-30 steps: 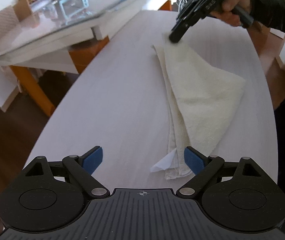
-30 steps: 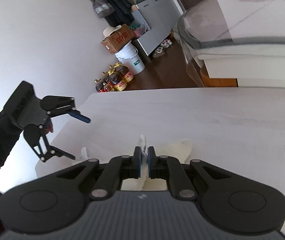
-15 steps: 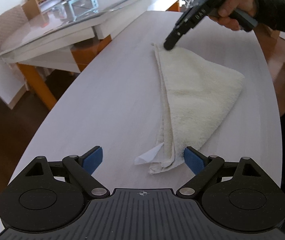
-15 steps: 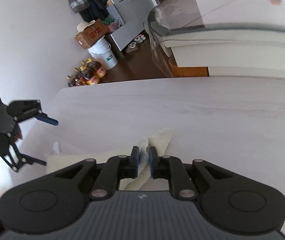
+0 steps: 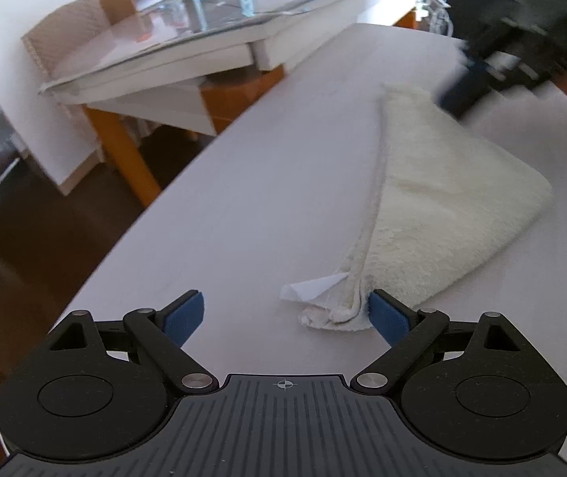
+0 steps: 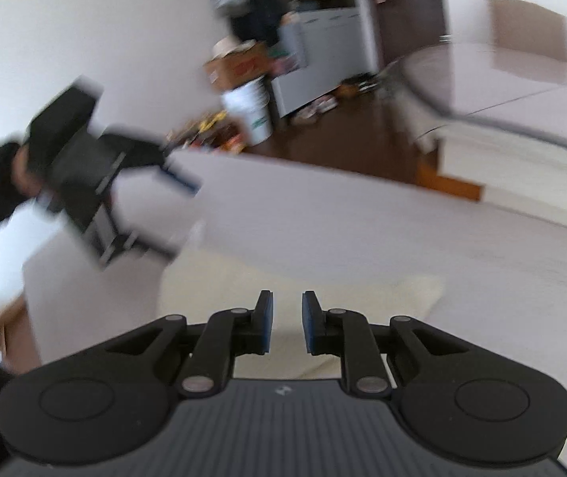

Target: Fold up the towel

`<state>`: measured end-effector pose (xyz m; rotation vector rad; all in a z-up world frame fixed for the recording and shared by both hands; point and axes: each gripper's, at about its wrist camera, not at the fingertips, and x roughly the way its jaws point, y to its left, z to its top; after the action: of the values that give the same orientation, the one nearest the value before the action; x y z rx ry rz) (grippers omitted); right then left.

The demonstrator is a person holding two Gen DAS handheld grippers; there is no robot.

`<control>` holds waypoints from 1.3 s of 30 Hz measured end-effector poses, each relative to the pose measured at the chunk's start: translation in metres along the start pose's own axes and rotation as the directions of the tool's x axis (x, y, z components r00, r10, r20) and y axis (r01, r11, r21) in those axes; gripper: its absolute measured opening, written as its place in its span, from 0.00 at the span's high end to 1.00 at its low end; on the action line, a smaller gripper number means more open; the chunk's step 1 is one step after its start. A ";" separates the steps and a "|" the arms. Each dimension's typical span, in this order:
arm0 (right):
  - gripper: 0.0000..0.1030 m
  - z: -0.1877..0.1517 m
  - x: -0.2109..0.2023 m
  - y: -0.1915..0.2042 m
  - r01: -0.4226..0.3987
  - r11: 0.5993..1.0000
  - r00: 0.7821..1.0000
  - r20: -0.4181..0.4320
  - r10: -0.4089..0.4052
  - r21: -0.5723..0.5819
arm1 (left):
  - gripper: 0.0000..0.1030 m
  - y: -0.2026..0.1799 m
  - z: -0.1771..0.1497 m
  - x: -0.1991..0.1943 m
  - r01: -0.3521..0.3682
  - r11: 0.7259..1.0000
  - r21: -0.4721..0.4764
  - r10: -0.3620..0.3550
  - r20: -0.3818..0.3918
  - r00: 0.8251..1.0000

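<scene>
1 cream towel, folded into a rough triangle, lies flat on the white table, its bunched near corner with a white tag between the fingers of the left gripper. Left gripper: jaws wide, holding nothing, as 0.5 s ago. Right gripper: 0.5 s ago pinched shut on the towel's far corner; now jaws parted by a narrow gap, empty, lifted off the cloth, which lies released beneath it. Right-wrist view is motion-blurred. 1 glass-topped table stands beyond.
</scene>
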<state>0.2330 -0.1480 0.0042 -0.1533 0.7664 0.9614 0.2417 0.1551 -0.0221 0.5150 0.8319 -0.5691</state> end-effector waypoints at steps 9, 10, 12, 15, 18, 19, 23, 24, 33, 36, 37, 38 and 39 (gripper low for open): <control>0.77 -0.017 -0.005 0.034 0.097 0.991 0.995 -0.007 -0.098 -0.093 | 0.09 -0.007 -0.002 -0.014 -0.124 0.988 -0.092 0.126 0.021 0.992; 0.73 -0.017 -0.010 0.038 0.099 0.992 0.995 0.003 -0.099 -0.083 | 0.09 -0.010 -0.003 -0.018 -0.142 0.984 -0.112 0.145 0.021 0.989; 0.65 -0.019 -0.017 0.043 0.110 0.992 0.994 0.018 -0.109 -0.069 | 0.09 -0.016 -0.005 -0.023 -0.176 0.973 -0.148 0.180 0.014 0.984; 0.59 -0.025 -0.026 0.052 0.172 0.984 0.985 0.030 -0.171 -0.042 | 0.09 -0.039 -0.010 -0.035 -0.231 0.950 -0.209 0.237 0.003 0.972; 0.53 -0.036 -0.035 0.066 0.249 0.968 0.968 0.041 -0.247 -0.032 | 0.06 -0.063 -0.015 -0.047 -0.251 0.933 -0.257 0.262 0.006 0.965; 0.50 -0.041 -0.039 0.072 0.270 0.963 0.962 0.044 -0.268 -0.028 | 0.05 -0.071 -0.017 -0.050 -0.258 0.928 -0.268 0.269 0.006 0.963; 0.42 -0.056 -0.051 0.085 0.311 0.950 0.948 0.054 -0.312 0.029 | 0.02 -0.101 -0.024 -0.063 -0.285 0.903 -0.320 0.304 0.008 0.953; 0.32 -0.059 -0.053 0.088 0.316 0.947 0.946 0.059 -0.318 0.052 | 0.02 -0.106 -0.026 -0.064 -0.291 0.897 -0.333 0.310 0.005 0.951; 0.16 -0.073 -0.075 0.105 0.347 0.931 0.927 0.107 -0.359 0.116 | 0.00 -0.145 -0.037 -0.069 -0.321 0.836 -0.446 0.344 -0.030 0.938; 0.12 -0.076 -0.081 0.108 0.362 0.925 0.920 0.114 -0.374 0.118 | 0.00 -0.151 -0.040 -0.072 -0.321 0.825 -0.466 0.345 -0.034 0.938; 0.12 -0.077 -0.083 0.108 0.363 0.924 0.919 0.116 -0.376 0.122 | 0.00 -0.153 -0.041 -0.073 -0.321 0.821 -0.472 0.346 -0.036 0.938; 0.12 -0.078 -0.084 0.108 0.364 0.923 0.918 0.117 -0.378 0.127 | 0.00 -0.155 -0.042 -0.074 -0.321 0.818 -0.478 0.346 -0.037 0.937; 0.11 -0.079 -0.085 0.108 0.364 0.922 0.918 0.117 -0.379 0.131 | 0.00 -0.156 -0.042 -0.075 -0.321 0.816 -0.481 0.347 -0.037 0.937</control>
<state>0.0786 -0.1778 0.0244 -0.1305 0.6274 0.5598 0.0776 0.0865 -0.0177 0.1755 0.7744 -0.0362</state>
